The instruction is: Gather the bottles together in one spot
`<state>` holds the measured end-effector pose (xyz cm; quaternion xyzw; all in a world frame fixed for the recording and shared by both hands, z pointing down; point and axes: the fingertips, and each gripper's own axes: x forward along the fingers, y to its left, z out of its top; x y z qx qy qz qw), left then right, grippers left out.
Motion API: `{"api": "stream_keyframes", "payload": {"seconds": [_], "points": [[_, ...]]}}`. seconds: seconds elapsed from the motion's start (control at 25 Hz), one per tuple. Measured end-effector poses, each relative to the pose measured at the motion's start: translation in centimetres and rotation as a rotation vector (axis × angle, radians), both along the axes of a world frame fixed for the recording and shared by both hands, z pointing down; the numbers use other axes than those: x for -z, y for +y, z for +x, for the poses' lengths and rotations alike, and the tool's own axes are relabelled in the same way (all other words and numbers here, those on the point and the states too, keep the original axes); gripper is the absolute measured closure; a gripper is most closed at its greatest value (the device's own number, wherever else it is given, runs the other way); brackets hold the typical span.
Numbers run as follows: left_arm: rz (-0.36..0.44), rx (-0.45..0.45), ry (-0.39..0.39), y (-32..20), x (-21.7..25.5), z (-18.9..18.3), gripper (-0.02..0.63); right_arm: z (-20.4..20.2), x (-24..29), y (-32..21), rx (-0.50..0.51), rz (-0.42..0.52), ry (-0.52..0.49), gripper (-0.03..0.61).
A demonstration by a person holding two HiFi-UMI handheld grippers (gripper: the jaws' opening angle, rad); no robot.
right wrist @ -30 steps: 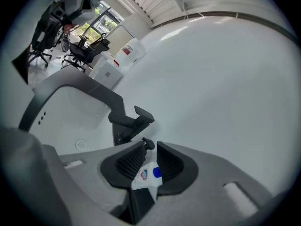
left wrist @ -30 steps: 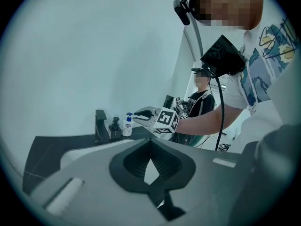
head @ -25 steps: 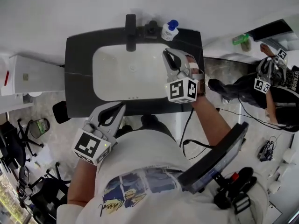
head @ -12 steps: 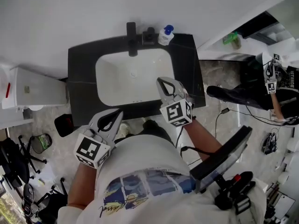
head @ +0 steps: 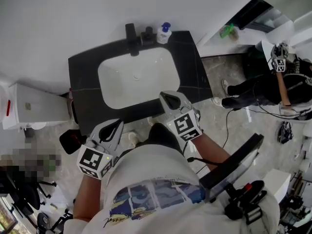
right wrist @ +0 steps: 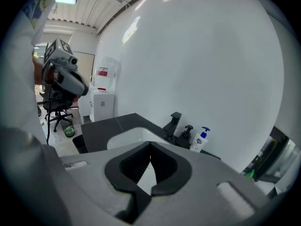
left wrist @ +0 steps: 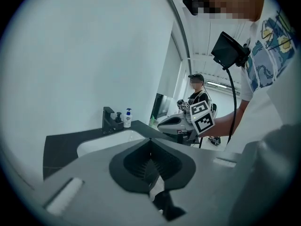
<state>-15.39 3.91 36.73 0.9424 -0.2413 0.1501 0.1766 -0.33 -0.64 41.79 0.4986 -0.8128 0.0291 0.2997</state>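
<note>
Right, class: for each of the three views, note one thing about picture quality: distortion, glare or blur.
Head view: even, bright light, sharp, with one mosaic patch at lower left. Left gripper view: strong fisheye bend, dark round vignette, its own jaws soft up close. Right gripper view: the same fisheye bend, glare streaks on the white wall, the soap bottle clear.

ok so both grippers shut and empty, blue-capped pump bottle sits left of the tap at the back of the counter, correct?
Not quite: the pump bottle stands right of the tap, past the black dispenser, as the head view shows. Rest holds: left gripper and right gripper are shut and empty, bottle at the back of the counter.
</note>
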Motion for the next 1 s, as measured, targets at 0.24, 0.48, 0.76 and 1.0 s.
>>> {"api": "stream_keyframes", "payload": {"seconds": [0.24,0.48,0.76,1.0], "points": [[0.000,-0.042,-0.020,1.9,-1.1,-1.0,0.611,-2.0,2.4,2.9,-0.018,0.011,-0.052,0.575],[0.044,-0.041,-0.052,4.0,-1.2,-0.2,0.611,-2.6,3.6,5.8,0.018,0.029,-0.070,0.575],[0.050,-0.031,-0.056,7.4,-0.4,3.0,0.611,-0.3,4.5,9.9,0.049,0.027,-0.090,0.575],[0.055,-0.003,-0.029,11.2,0.5,6.5,0.611,1.8,5.2,14.1,0.093,0.037,-0.125,0.575]]}}
